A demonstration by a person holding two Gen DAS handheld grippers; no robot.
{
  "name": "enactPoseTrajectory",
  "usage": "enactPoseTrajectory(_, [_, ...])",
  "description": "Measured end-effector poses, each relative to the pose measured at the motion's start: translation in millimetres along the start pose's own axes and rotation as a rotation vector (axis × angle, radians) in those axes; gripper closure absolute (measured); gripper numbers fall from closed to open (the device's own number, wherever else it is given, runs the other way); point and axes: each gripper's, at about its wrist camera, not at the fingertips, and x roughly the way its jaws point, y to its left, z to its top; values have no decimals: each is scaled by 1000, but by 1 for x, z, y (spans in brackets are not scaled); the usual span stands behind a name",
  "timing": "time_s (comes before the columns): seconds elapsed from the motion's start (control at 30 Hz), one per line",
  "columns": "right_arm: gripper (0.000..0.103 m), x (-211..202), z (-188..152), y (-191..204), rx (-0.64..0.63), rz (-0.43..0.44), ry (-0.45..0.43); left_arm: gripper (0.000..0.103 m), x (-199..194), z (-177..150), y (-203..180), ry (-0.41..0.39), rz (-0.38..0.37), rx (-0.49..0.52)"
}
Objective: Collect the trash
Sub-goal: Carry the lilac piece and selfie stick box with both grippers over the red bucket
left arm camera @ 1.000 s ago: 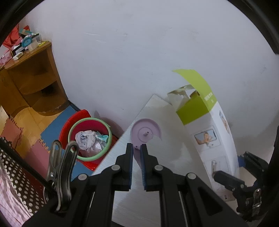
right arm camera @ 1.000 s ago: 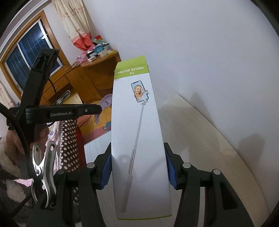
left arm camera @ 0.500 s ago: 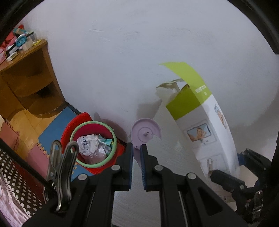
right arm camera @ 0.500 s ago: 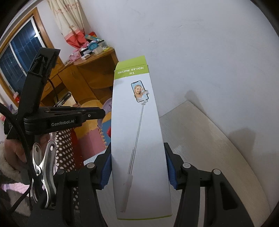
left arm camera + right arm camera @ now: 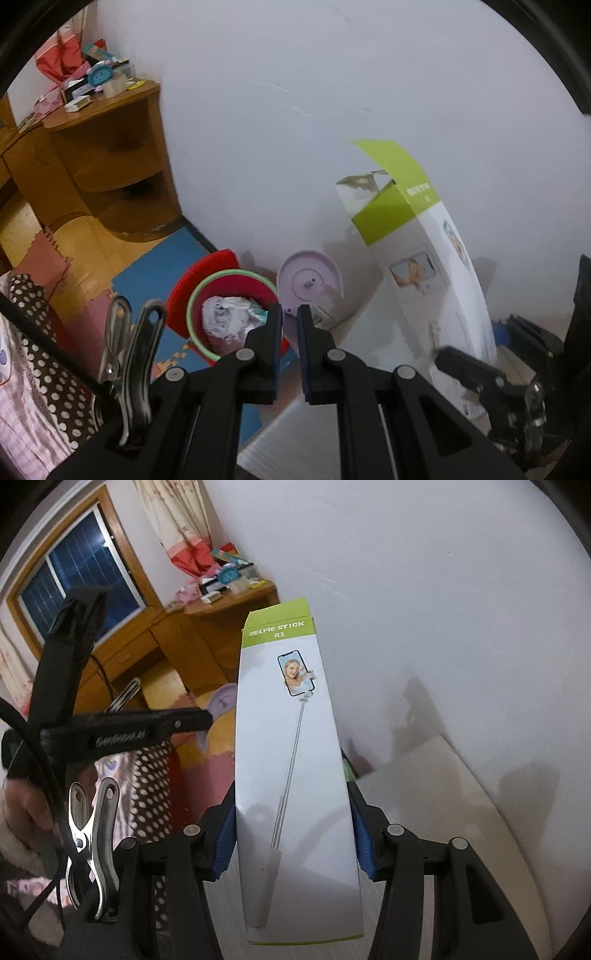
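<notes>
**Selfie-stick box in the right claw, purple disc in the left, bin below**

The selfie-stick box (image 5: 295,768), white with green ends, is clamped across its width between the blue pads of the right claw (image 5: 295,834). It points away from the camera toward the white wall (image 5: 424,590). In the left wrist view the same box (image 5: 436,273) stands tilted, its top flap open, with the right claw (image 5: 498,384) at its lower end.

The left claw (image 5: 290,317) is nearly closed, its pads pinching the lower edge of a flat purple disc (image 5: 308,282) that has a notch cut out of one side and a small peg at its centre. In the right wrist view this disc (image 5: 221,705) shows only partly beside the box, just past the tip of the left claw (image 5: 199,718).

Below and left of the disc sits a red bin (image 5: 221,291) with a green rim, on blue floor mats (image 5: 147,273). Crumpled paper (image 5: 229,315) lies inside it. The picture is blurred here, so what else is in the bin cannot be told.

The pale bench (image 5: 443,812) lies under the box, against the wall. A wooden corner shelf (image 5: 107,147) with small clutter on top stands farther left, and a window (image 5: 77,579) shows beyond it.
</notes>
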Motion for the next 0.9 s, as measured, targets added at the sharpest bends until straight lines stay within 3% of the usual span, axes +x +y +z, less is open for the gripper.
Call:
enactPoseTrajectory(0.17, [50,14,4,-6,42,42,17,95,-6,7,10,28,8,-34])
enactPoseTrajectory(0.4, [49,35,13,-10,73,48,64,95,35,20,36,66,-15,-28])
enactPoseTrajectory(0.53, [49,52,22,-10,112,20,79,95,52,37,55,79,-45,-2])
enactPoseTrajectory(0.8, [49,101,49,-5,317,-91,71,95,88,83,105,118,-84,78])
enactPoseTrajectory(0.9, [49,116,53,0,390,-90,64,95,103,92,123,136,-99,100])
